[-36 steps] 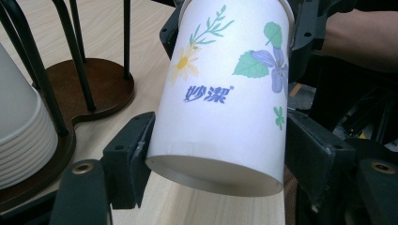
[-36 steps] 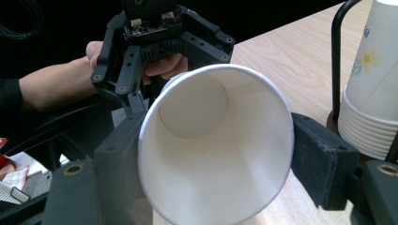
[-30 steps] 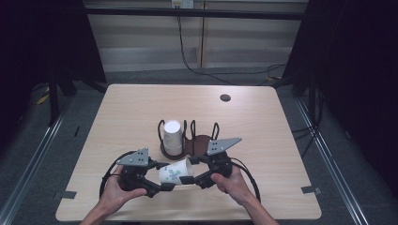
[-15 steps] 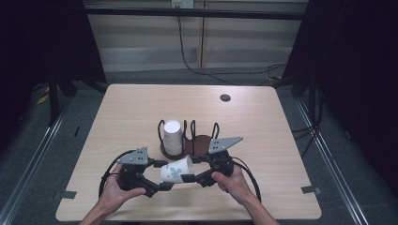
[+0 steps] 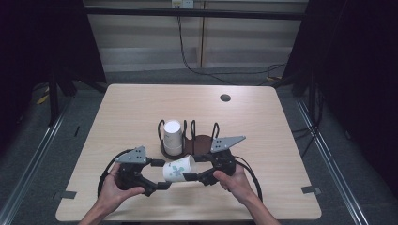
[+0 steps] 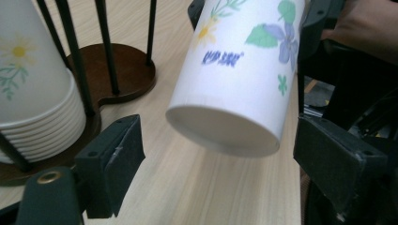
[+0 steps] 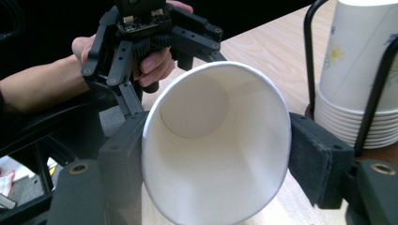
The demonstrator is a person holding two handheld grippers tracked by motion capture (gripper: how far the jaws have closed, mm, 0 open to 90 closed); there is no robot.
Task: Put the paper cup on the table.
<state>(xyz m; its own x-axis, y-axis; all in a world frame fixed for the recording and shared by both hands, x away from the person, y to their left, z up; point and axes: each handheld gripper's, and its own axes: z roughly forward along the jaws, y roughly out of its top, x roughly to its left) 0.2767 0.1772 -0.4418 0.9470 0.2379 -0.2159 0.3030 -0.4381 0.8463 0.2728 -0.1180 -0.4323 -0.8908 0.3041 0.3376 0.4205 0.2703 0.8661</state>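
A white paper cup [image 5: 178, 169] printed with flowers lies sideways in the air above the table's front, between my two grippers. My right gripper [image 5: 195, 168] is shut on its open mouth; its jaws have just been closing, and they squeeze the rim [image 7: 216, 140] into an oval. My left gripper [image 5: 161, 174] is open around the cup's base [image 6: 225, 126]. Its jaws have just been opening, and a gap shows on each side of the cup. The pads [image 6: 117, 154] do not touch it.
Just behind the cup stands a brown cup holder [image 5: 202, 143] with black wire posts. Its left slot carries an upside-down stack of paper cups [image 5: 172, 137]. A small dark disc [image 5: 225, 97] lies at the table's far right. Cables loop from both grippers.
The left gripper's jaws have spread apart and let go of the cup's base. The right gripper keeps hold of the cup. Both hands stay where they were.
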